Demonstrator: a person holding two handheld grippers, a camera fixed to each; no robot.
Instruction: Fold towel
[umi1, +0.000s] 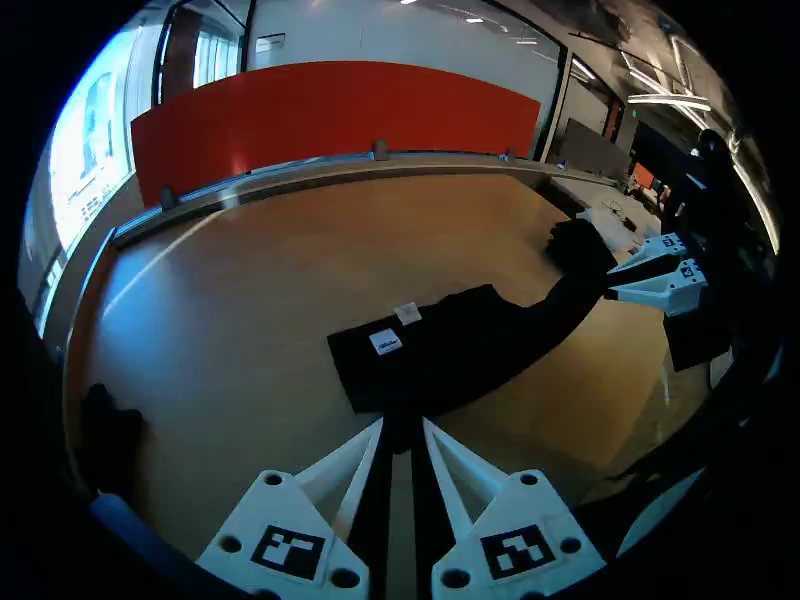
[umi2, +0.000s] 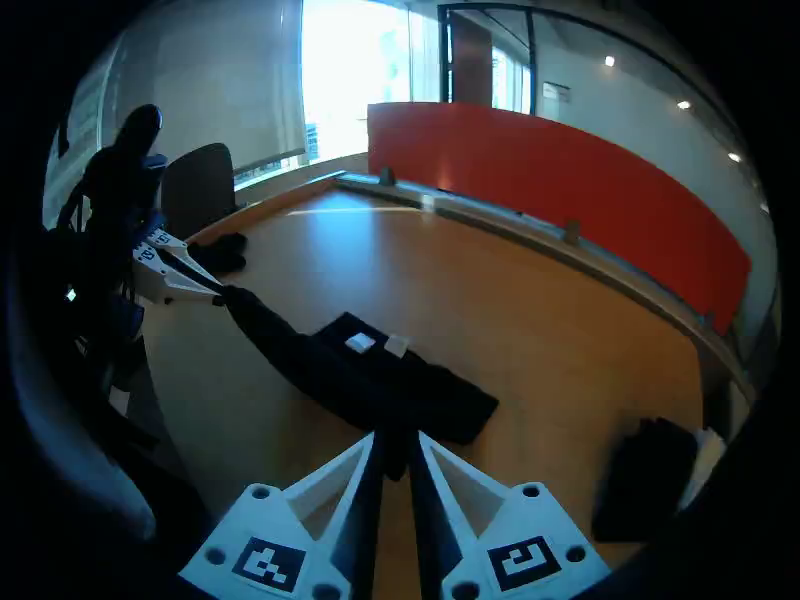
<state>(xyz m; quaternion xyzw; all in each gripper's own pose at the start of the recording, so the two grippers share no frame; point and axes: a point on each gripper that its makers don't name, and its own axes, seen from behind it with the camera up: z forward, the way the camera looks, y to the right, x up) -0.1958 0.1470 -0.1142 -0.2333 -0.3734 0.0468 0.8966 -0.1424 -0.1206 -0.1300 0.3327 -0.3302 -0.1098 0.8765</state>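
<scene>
While both pairs of jaws are pinched shut on cloth, the fold looks to be only starting. Nearest in the left gripper view, the left gripper (umi1: 403, 432) has its white fingers closed on the near edge of the black fabric towel (umi1: 470, 340). In the right gripper view the right gripper (umi2: 395, 442) clamps another part of that same edge. Between them, the towel lies partly flat on the brown wooden table (umi1: 280, 260) and rises in a taut band to the right gripper, at the far right of the left gripper view.

My judgement is that the step in hand is gripping the two ends of one edge. The next move calls for carrying both ends together, at even tension, across the flat part to the far edge, then lowering them so that the edges meet.

Counted, there is one towel in hand and two grippers. There are two small white tags (umi1: 385, 342) (umi1: 407, 313) on the flat part. Two other dark cloth heaps lie apart from it, one near left (umi1: 108, 435) and one far right (umi1: 580, 245). Farthest off, one long red partition panel (umi1: 330, 110) stands behind the table.
</scene>
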